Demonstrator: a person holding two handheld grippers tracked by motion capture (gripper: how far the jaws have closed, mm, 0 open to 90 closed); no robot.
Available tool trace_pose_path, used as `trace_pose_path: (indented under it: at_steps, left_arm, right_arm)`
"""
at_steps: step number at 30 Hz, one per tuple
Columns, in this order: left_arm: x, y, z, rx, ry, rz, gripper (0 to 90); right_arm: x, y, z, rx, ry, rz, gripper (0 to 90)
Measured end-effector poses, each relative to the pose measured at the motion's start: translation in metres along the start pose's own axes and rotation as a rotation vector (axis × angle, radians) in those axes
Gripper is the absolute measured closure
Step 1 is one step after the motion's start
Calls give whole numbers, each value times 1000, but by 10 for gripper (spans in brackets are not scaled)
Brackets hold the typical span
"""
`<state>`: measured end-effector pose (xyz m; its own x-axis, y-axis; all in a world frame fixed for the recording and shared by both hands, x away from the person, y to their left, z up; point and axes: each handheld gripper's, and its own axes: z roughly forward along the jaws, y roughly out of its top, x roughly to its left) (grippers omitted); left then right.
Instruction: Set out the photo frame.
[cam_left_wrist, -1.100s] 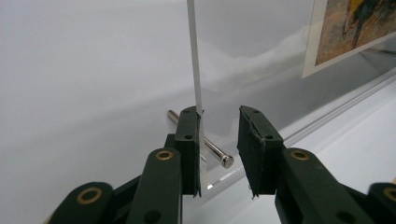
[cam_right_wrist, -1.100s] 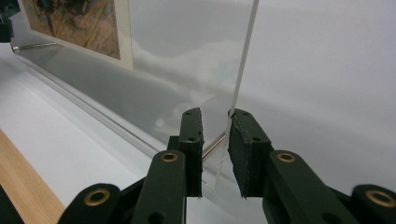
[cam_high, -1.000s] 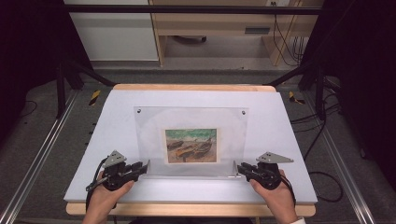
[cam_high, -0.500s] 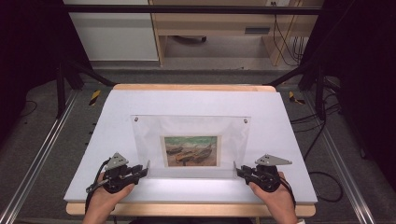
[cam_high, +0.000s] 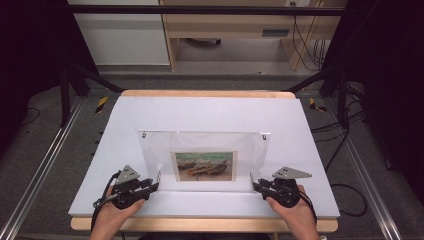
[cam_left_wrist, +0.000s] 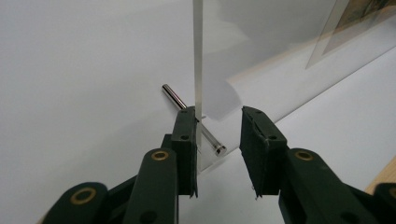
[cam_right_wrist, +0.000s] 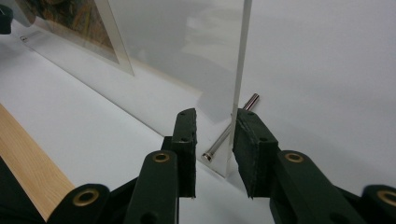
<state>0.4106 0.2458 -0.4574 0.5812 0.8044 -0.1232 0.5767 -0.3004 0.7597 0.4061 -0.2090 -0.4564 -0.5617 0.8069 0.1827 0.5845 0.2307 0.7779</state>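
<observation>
We note the clear acrylic picture frame (cam_high: 205, 160) standing on its lower edge near the front edge of the white tabletop (cam_high: 210, 112), about midway between left and right, leaning back slightly, with the small painting print (cam_high: 204, 166) in its centre.

Left: the left tongs (cam_high: 154, 185) sit at the frame's lower left corner. In the left gripper view the tongs (cam_left_wrist: 218, 140) stand apart, with the acrylic edge and the left metal standoff pin (cam_left_wrist: 191, 117) between them; one pad (cam_left_wrist: 185, 140) lies against the sheet, the other is clear of it. So they are parted, not clamped.

Right: the right tongs (cam_high: 255, 185) mirror this at the lower right corner. In the right gripper view the tongs (cam_right_wrist: 215, 142) are likewise parted around the sheet edge and the right metal standoff pin (cam_right_wrist: 229, 127).

Judgement: the frame appears raised and resting on its own pins, so the standing-up looks essentially done. What is left, we judge, is to draw both tongs clear without nudging the frame.
</observation>
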Motion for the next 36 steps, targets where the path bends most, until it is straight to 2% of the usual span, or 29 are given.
trace_pose_path:
  at_steps: [11,15,16,18,19,20,21,22,23,24,25,26,28,33,34,36]
  left_arm:
    - [1,0,0,-1,-8,-8,648]
    - [-1,0,0,-2,-17,-1,584]
    - [-1,1,1,-3,-20,4,584]
    - [-2,1,1,-4,-27,11,509]
    - [-2,1,1,-6,-30,14,509]
    - [-2,2,0,-4,-40,18,465]
    - [-2,2,0,-4,-40,18,442]
    - [-2,2,0,1,-38,29,425]
    - [-2,2,-1,7,-34,43,425]
    - [0,3,-4,16,-36,60,391]
    - [0,3,-4,16,-36,60,375]
    - [1,3,-6,19,-37,68,375]
    - [5,4,-11,21,-28,79,319]
    - [10,5,-18,8,-17,86,268]
    - [13,5,-20,-6,1,76,246]
    - [15,5,-22,-6,11,79,229]
  right_arm:
    - [-1,0,0,-3,4,2,701]
    - [0,1,-1,-19,11,14,648]
    - [0,1,-1,-19,8,15,626]
    - [-1,1,-2,-23,-8,3,538]
    - [-1,1,-2,-23,-8,3,538]
    - [-1,1,-5,-24,-26,0,480]
    - [-1,1,-5,-24,-26,0,480]
    - [-3,0,-8,-24,-52,-28,430]
    - [-3,0,-8,-24,-52,-28,430]
    - [-4,-2,-11,-14,-85,-43,392]
    - [-4,-2,-11,-14,-85,-43,392]
    - [-5,-3,-13,-11,-105,-52,375]
    - [-9,-7,-19,-4,-145,-68,343]
    - [-17,-10,-28,-21,-185,-58,304]
    - [-22,-12,-32,-31,-216,-45,277]
    - [-26,-13,-35,-32,-237,-27,253]
